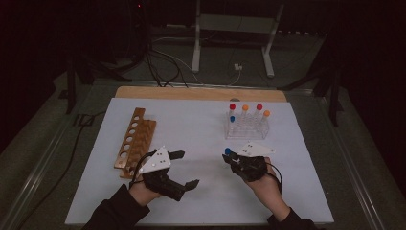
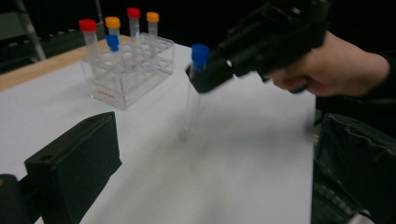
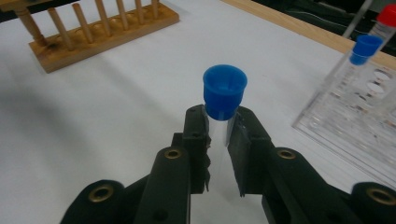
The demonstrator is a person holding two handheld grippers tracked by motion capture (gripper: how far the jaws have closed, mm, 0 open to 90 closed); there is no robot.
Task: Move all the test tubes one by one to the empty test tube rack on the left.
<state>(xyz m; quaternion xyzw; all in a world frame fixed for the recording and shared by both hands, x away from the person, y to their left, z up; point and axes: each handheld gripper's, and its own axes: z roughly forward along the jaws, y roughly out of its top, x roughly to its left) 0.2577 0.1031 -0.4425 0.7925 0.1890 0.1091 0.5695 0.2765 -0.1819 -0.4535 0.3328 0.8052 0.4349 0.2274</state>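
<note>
A clear test tube with a blue cap hangs upright just above the white table, and my right gripper is shut on it right under the cap. From above, this right gripper is right of centre, in front of the clear plastic rack, with the tube's blue cap at its tip. My left gripper stands open and empty left of it, pointing towards it. Between the left gripper's wide-apart jaws I see the held tube and the right gripper.
The clear rack holds several tubes with red, orange and blue caps. A wooden peg rack lies at the left of the white sheet. Beyond the table's wooden far edge are cables and a stand.
</note>
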